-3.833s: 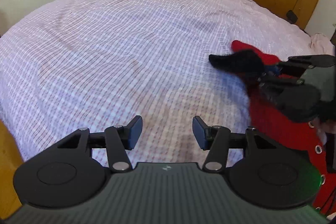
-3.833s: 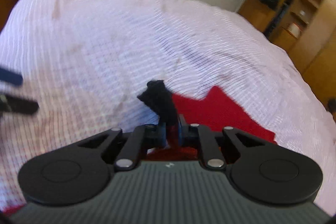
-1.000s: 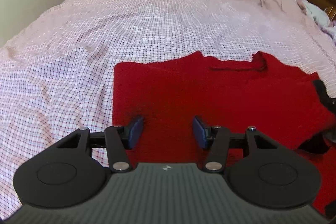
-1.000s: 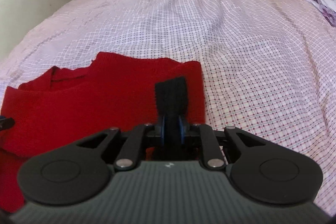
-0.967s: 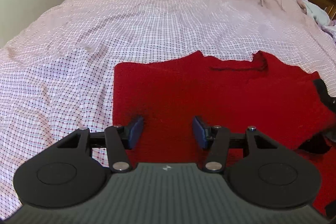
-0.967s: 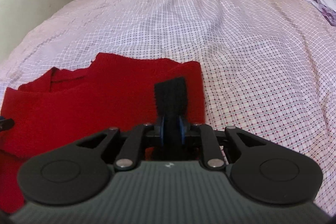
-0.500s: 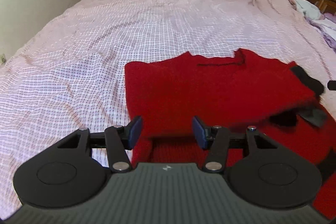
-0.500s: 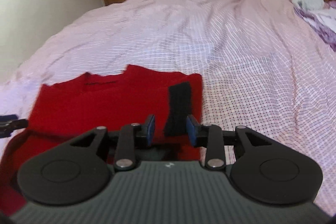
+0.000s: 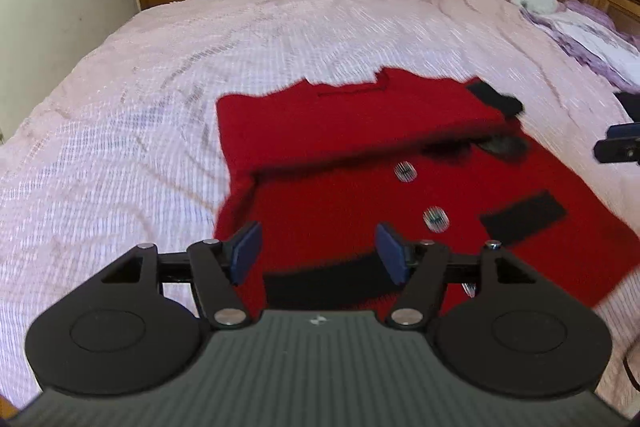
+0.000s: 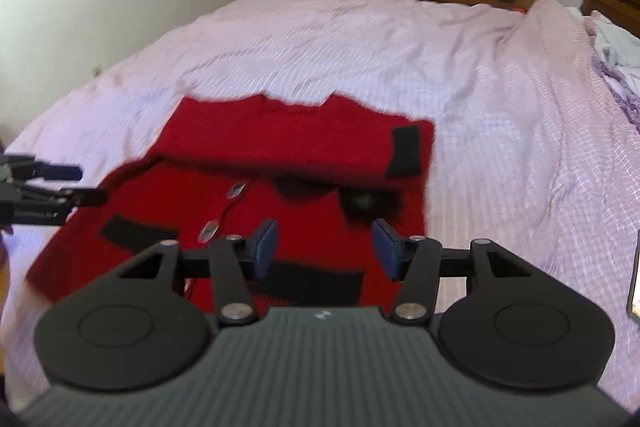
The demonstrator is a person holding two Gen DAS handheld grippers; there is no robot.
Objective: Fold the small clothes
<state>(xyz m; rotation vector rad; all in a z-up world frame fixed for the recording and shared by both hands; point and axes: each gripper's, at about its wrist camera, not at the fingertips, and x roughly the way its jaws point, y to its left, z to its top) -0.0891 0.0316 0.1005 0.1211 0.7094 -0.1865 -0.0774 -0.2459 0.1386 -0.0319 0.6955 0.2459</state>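
I see the red cardigan [image 9: 360, 155] lying on the pink checked bedspread [image 9: 160, 107], its far part folded over the buttoned front, black cuff [image 10: 406, 153] on top. My left gripper [image 9: 318, 253] hangs above the near black hem, jaws opening, nothing between them. My right gripper [image 10: 326, 245] is likewise opening and empty over the cardigan.

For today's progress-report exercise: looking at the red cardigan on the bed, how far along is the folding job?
Done: the red cardigan lies on the checked bedsheet with its far part folded toward the buttons. In hand: nothing; the left gripper and right gripper are opening, empty, above it. Left: probably more folds, since the near half remains spread out.
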